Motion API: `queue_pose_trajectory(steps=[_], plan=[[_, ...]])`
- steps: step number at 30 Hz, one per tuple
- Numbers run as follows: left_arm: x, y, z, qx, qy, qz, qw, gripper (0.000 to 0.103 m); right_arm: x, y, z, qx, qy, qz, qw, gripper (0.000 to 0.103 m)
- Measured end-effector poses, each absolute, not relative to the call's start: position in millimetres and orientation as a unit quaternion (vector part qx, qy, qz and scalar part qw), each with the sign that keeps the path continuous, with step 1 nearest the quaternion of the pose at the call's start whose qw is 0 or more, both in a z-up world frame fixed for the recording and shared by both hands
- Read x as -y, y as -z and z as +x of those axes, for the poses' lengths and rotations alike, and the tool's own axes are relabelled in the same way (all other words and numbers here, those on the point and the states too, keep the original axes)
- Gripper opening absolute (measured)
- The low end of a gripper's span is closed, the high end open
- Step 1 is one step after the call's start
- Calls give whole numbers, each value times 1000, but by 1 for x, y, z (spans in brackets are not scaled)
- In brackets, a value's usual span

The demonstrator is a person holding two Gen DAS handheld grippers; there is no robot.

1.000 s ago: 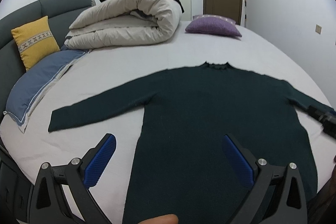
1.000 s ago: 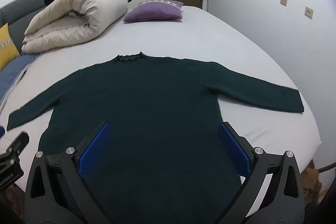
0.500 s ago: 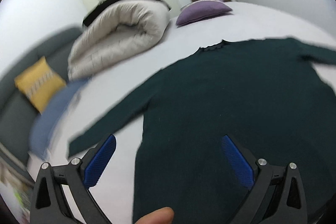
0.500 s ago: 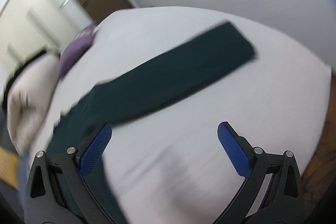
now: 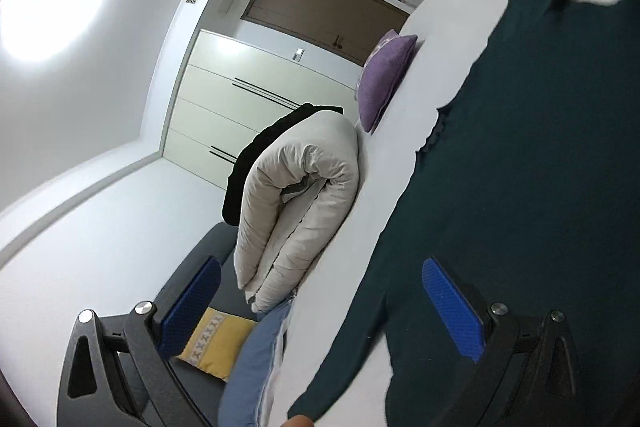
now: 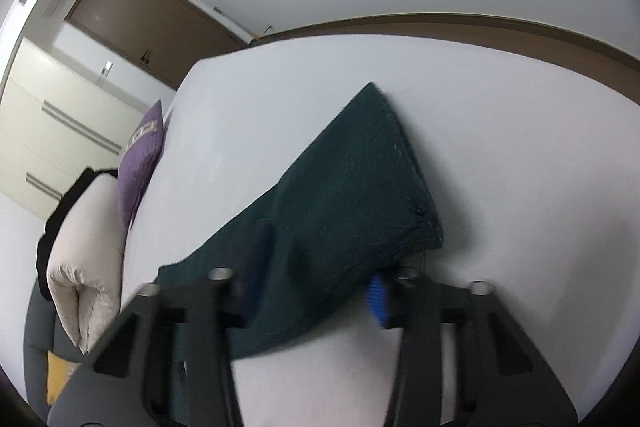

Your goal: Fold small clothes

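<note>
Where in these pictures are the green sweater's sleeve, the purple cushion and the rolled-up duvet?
sweater sleeve (image 6: pixel 352 179): right wrist view, middle of the sleeve near the cuff.
purple cushion (image 5: pixel 382 79): left wrist view, its face.
rolled duvet (image 5: pixel 304 195): left wrist view, the outer roll.

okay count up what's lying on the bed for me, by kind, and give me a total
Sweaters: 1, dark green
Duvets: 1, rolled, cream
Cushions: 2, purple and yellow
Pillows: 1, blue
Black item behind the duvet: 1
Total: 6
</note>
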State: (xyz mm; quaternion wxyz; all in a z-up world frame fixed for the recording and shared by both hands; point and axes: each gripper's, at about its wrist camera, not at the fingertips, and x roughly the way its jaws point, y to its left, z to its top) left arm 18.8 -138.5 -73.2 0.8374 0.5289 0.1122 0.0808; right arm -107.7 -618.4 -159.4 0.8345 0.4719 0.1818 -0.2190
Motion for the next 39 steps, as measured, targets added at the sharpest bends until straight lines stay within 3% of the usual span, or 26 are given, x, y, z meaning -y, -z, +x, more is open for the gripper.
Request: queue_pose_trajectory(steps=[2, 14, 21, 25, 27, 31, 35, 39], plan=[[131, 71, 26, -128, -81, 517, 843, 103, 616, 152, -100, -187, 219, 464, 838, 14], [63, 65, 56, -229, -88, 341, 907, 103, 469, 25, 14, -219, 143, 256, 931, 10], [-13, 74, 99, -367, 4, 42, 929, 101, 268, 1, 107, -280, 22, 27, 959, 8], [-41, 99, 127, -434, 79, -116, 890, 87, 185, 45, 148, -341, -30, -48, 938, 9], [-44, 105, 137, -446, 99, -165, 874, 86, 165, 66, 160, -370, -38, -59, 926, 13], [-33, 112, 157, -457, 141, -251, 842, 86, 176, 80, 148, -359, -71, -6, 931, 51], [6, 123, 180, -480, 172, -287, 811, 86, 203, 70, 108, -316, -81, 39, 944, 52], [59, 126, 201, -499, 192, -260, 804, 85, 232, 64, 62, -295, -106, 93, 945, 52]])
